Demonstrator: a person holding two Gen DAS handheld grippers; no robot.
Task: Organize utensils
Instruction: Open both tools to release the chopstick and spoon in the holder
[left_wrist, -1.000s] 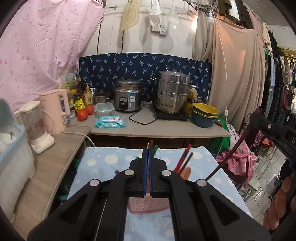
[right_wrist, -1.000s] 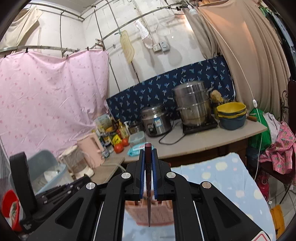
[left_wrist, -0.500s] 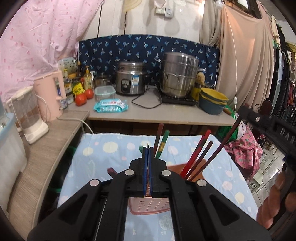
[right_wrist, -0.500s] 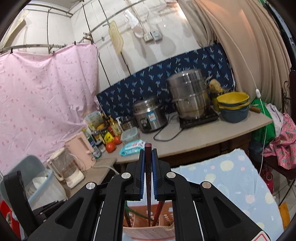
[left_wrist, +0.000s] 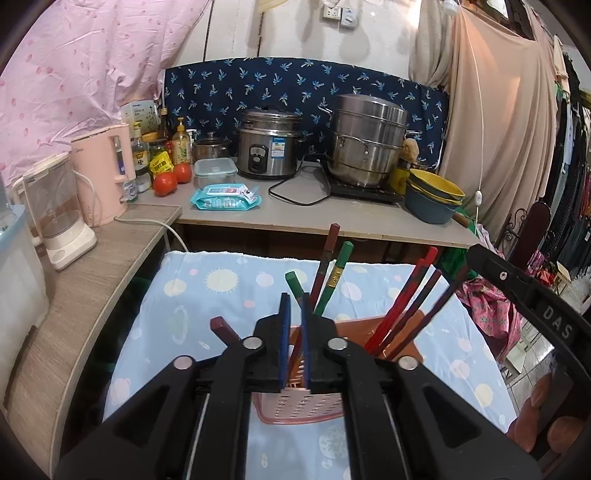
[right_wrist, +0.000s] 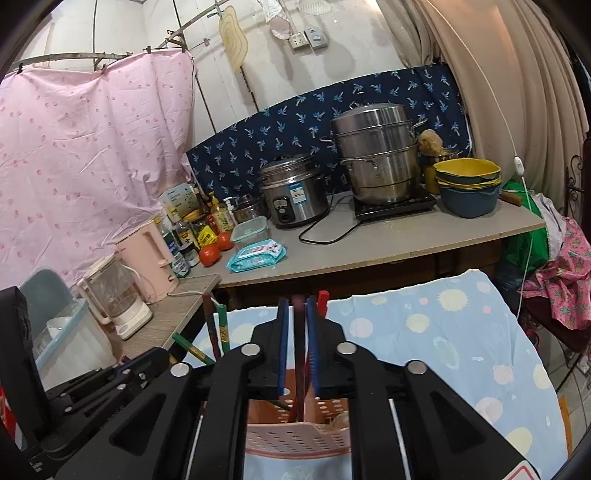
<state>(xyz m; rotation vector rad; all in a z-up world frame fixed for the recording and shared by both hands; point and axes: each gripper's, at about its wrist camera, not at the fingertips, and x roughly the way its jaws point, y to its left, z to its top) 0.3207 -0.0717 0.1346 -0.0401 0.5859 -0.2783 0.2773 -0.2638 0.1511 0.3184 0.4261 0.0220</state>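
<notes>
A pink perforated utensil holder (left_wrist: 295, 410) stands on the blue patterned cloth (left_wrist: 207, 280), with several red, dark red and green chopsticks (left_wrist: 338, 271) leaning in it. My left gripper (left_wrist: 294, 299) hovers right above the holder. Its jaws are opening, and a thin reddish chopstick (left_wrist: 295, 356) stands loose in the gap, down in the holder. My right gripper (right_wrist: 297, 301) is over the same holder (right_wrist: 295, 439). Its jaws are opening too, with a dark red chopstick (right_wrist: 299, 332) upright between the pads, its tip inside the holder.
A grey counter (left_wrist: 332, 221) behind holds a rice cooker (left_wrist: 269, 147), a steel steamer pot (left_wrist: 365, 140), stacked bowls (left_wrist: 434, 195), a wipes pack and tomatoes. A pink kettle (left_wrist: 105, 173) and a blender stand on the wooden shelf at left. A hand (left_wrist: 546, 428) grips the right tool.
Both grippers have sunk toward the holder, and their chopsticks now reach into it. Both pairs of jaws, pressed shut before, have parted slightly.
</notes>
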